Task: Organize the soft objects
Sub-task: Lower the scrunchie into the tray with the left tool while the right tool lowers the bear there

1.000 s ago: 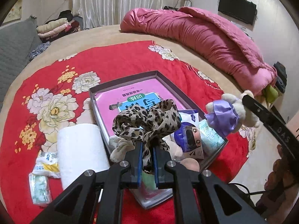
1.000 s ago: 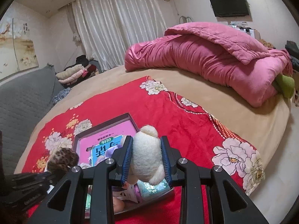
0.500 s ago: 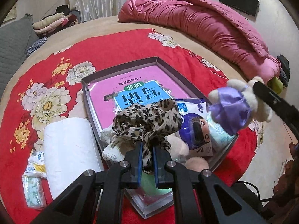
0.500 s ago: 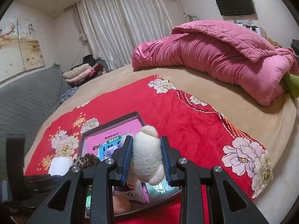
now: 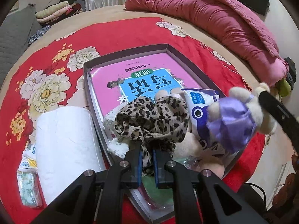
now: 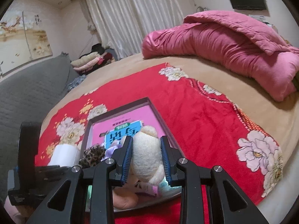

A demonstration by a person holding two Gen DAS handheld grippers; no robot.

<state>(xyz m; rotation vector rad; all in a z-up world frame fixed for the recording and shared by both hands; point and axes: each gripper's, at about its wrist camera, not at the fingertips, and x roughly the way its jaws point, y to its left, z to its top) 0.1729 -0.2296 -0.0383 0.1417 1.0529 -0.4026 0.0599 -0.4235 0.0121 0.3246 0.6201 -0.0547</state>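
Observation:
My left gripper [image 5: 147, 163] is shut on a leopard-print cloth [image 5: 151, 119], which hangs over the near end of a grey shallow box [image 5: 130, 51] on the red flowered blanket. A pink book [image 5: 134, 74], a blue-and-white packet [image 5: 200, 100] and other soft items lie in the box. My right gripper [image 6: 146, 159] is shut on a cream plush toy [image 6: 147, 155] in a purple dress [image 5: 231, 123], held above the box's right side. The leopard cloth [image 6: 92, 155] also shows at the left of the right wrist view.
A white paper roll [image 5: 65, 145] and small tissue packets [image 5: 28, 186] lie left of the box. A rolled pink quilt [image 5: 214, 16] stretches along the far side of the bed. Folded clothes [image 5: 56, 13] are stacked at the far left. The bed edge drops away at the right.
Both grippers have sunk closer to the box, each keeping its hold. The leopard cloth now hangs just above the items in the box, and the plush toy has come nearer over its right side.

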